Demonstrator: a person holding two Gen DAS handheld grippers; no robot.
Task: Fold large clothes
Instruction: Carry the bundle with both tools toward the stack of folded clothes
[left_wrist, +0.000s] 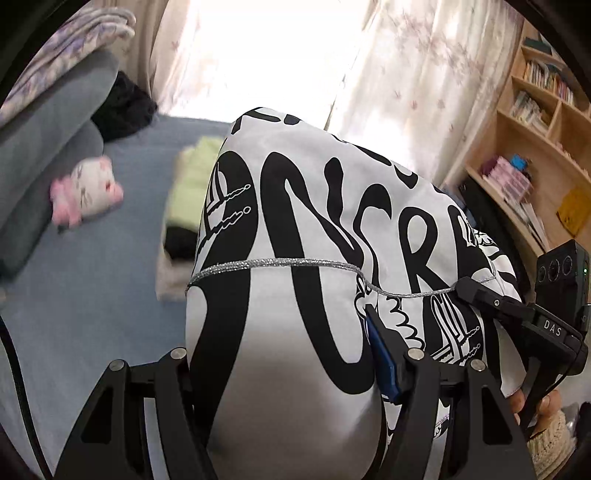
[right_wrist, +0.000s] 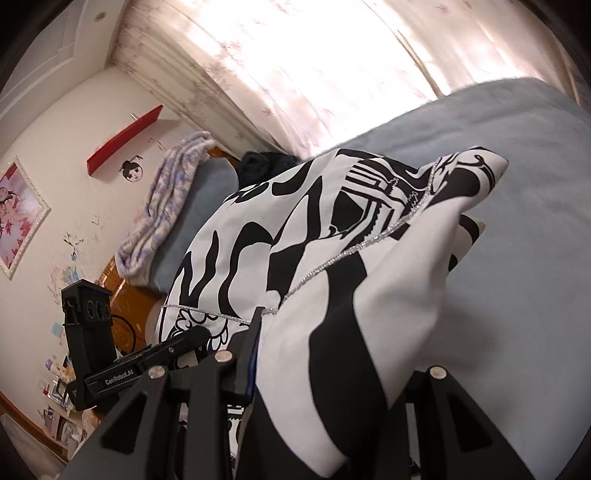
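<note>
1. Two claws pinch one garment (left_wrist: 332, 229): the left gripper (left_wrist: 280, 354) and the right gripper (right_wrist: 332, 354) each clamp a bunch of it, lifted above the blue bed (left_wrist: 92, 314)
2. Soft, light and smooth-looking cloth, likely to slip and sag; hems or corners by the silver trim (left_wrist: 280, 263) seem the best holds
3. No containers show; a stack of folded clothes (left_wrist: 188, 192) lies mid-bed toward the window edge
</note>
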